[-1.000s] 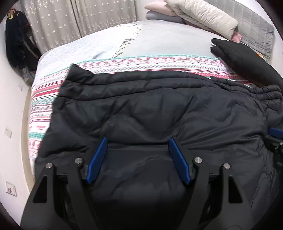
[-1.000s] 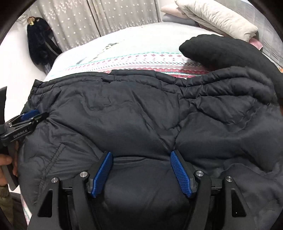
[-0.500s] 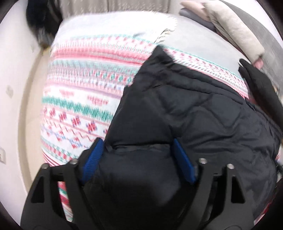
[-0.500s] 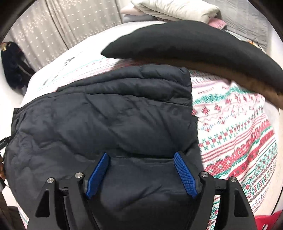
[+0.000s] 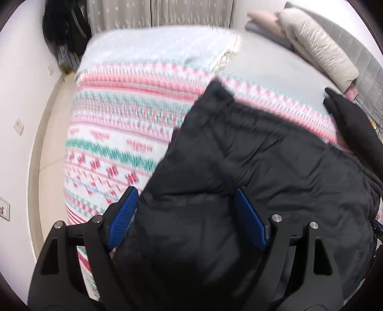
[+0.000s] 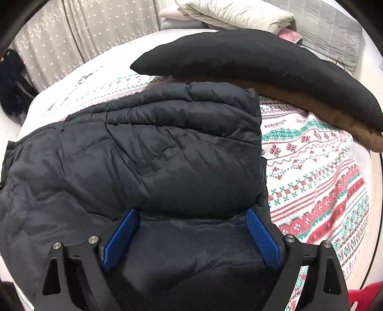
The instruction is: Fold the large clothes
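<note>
A large black puffer jacket (image 5: 275, 167) lies spread on the patterned bedspread (image 5: 115, 143). It also fills the right wrist view (image 6: 143, 155). My left gripper (image 5: 186, 198) has its blue pads wide apart with a fold of the jacket bunched between them, near the jacket's left edge. My right gripper (image 6: 191, 217) also has its pads wide apart with jacket fabric lying between them, near the jacket's right edge. I cannot tell whether either one pinches the cloth.
A long black and brown garment (image 6: 263, 64) lies across the bed behind the jacket. Pillows and folded bedding (image 6: 234, 14) sit at the headboard. Curtains (image 5: 155, 14) and dark hanging clothes (image 5: 64, 31) stand beyond the bed. Floor (image 5: 45, 143) runs along the left.
Both grippers have swung outward. The left view now shows the jacket's left edge and bare bedspread. The right view shows the right edge. The jacket looks narrower than one second ago.
</note>
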{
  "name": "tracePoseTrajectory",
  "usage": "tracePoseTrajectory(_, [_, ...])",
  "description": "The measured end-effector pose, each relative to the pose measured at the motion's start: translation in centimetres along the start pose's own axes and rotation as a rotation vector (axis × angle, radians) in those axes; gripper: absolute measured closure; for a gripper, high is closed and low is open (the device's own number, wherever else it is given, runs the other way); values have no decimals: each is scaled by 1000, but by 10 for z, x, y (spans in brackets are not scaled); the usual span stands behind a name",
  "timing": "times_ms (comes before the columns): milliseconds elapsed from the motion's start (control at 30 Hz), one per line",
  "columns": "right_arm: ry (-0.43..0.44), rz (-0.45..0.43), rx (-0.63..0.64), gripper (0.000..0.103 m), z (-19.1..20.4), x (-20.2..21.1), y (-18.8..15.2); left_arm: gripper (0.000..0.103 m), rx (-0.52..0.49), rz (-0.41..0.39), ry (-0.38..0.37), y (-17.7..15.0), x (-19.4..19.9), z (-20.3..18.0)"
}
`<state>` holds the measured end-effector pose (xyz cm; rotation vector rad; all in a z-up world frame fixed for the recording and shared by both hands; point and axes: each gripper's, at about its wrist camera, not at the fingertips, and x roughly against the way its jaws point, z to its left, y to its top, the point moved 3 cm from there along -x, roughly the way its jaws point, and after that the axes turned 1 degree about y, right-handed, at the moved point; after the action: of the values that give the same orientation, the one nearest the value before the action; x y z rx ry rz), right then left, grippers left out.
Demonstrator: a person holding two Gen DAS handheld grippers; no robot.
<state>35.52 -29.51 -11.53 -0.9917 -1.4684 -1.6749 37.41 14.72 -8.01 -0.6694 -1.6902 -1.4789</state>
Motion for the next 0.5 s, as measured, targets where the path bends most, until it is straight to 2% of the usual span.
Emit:
tracePoseTrajectory(133, [58,-38,-29,10,10,23,6,20,-17,-108,-36,5,41,-13])
tracePoseTrajectory(300, [164,-71,-23,10,45,58,0,20,-88,-183,-141,-18,90,-50])
tracePoseTrajectory(400, [209,-74,7,10,75,71,-10,20,-143,-178,-212,-36,107,-74])
tracePoseTrajectory(500, [209,-29,37,10,101,65,-27,20,-203,-115,-232,-65,106,-88])
